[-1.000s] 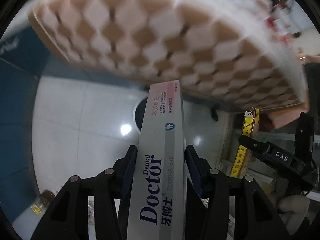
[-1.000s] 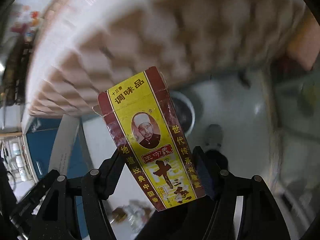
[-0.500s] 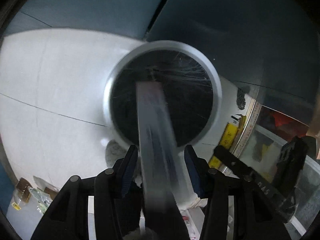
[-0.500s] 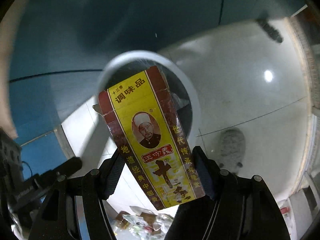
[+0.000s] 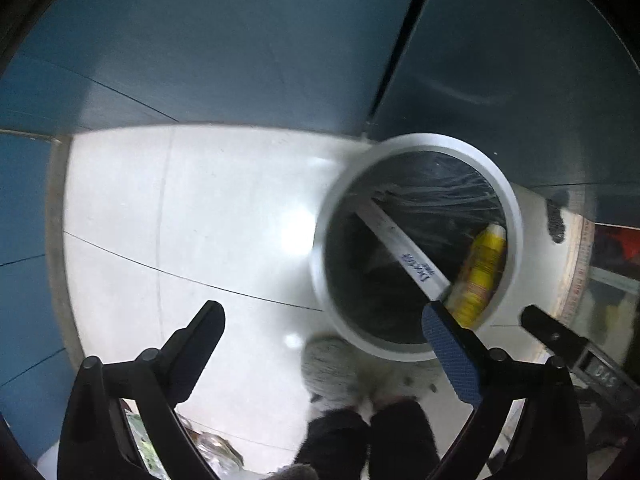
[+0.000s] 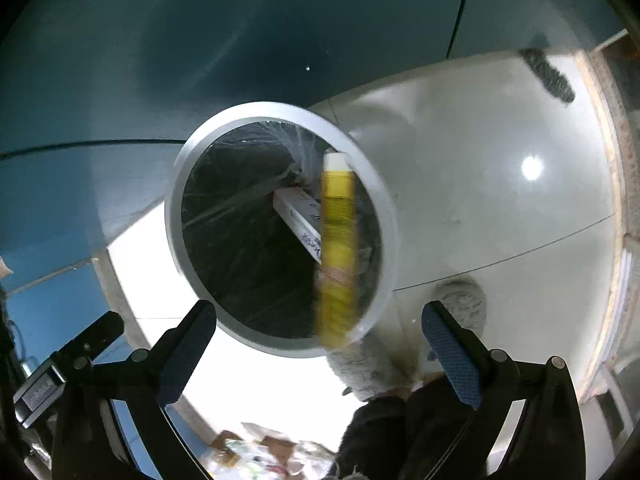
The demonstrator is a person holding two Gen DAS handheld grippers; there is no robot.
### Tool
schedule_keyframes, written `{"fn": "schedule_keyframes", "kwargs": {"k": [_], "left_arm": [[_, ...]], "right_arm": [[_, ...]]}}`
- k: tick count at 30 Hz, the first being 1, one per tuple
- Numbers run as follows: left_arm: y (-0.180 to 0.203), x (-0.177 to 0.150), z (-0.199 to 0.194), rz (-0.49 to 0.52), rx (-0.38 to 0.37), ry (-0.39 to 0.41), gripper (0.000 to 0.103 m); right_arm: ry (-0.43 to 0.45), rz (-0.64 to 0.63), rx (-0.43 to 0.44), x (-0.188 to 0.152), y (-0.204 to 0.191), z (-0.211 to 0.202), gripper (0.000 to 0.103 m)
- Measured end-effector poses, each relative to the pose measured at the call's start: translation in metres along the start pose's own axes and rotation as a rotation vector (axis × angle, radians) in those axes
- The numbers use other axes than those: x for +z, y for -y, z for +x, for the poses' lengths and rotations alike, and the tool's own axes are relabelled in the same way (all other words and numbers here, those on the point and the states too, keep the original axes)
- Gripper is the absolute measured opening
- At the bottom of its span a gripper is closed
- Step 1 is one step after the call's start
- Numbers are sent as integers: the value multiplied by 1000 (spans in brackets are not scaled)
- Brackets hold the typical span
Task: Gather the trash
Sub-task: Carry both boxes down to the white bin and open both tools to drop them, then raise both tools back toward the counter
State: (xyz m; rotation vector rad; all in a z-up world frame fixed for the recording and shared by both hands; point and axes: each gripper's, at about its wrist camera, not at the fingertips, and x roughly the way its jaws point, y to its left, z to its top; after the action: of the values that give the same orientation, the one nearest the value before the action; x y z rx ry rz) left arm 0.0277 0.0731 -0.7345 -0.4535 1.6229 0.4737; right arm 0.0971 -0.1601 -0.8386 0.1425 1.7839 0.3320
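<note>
Two wrist views are being looked down through, onto a pale tiled floor and a round bin.

In the left wrist view, the left gripper (image 5: 322, 340) is being opened, its jaws already spread wide with nothing between them. The white-rimmed trash bin (image 5: 516, 216), lined with a dark bag, is being seen at about two o'clock from those jaws. Inside it, the toothpaste box (image 5: 404, 252) is lying slantwise, its long axis running from ten o'clock to four o'clock, and the yellow spice box (image 5: 482, 272) is being shown, blurred, against the bin's right inner wall.

In the right wrist view, the right gripper (image 6: 318, 344) is likewise being opened, with no pad pressing on anything. The yellow spice box is being caught as a blurred upright streak at twelve o'clock, just above the gap, its long axis pointing from six to twelve into the bin. The toothpaste box is partly hidden behind it.

Both items are being judged as already released into the bin. Loose wrappers (image 6: 276, 452), seemingly trash not yet collected, are lying on the floor at six o'clock, nearer the right gripper by appearance. A grey slipper (image 6: 460, 304) is being seen beside the bin.
</note>
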Motion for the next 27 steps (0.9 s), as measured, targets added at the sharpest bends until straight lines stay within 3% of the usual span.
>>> {"fn": "schedule_keyframes", "kwargs": {"k": [6, 12, 27], "left_arm": [[-3, -17, -14, -10, 52, 28, 101], [2, -36, -55, 1, 55, 42, 101], [11, -94, -247, 68, -7, 139, 101]], "right_arm": [[62, -74, -118, -19, -5, -22, 103], [115, -129, -223, -48, -19, -64, 103], [233, -229, -255, -137, -67, -286, 103]]}}
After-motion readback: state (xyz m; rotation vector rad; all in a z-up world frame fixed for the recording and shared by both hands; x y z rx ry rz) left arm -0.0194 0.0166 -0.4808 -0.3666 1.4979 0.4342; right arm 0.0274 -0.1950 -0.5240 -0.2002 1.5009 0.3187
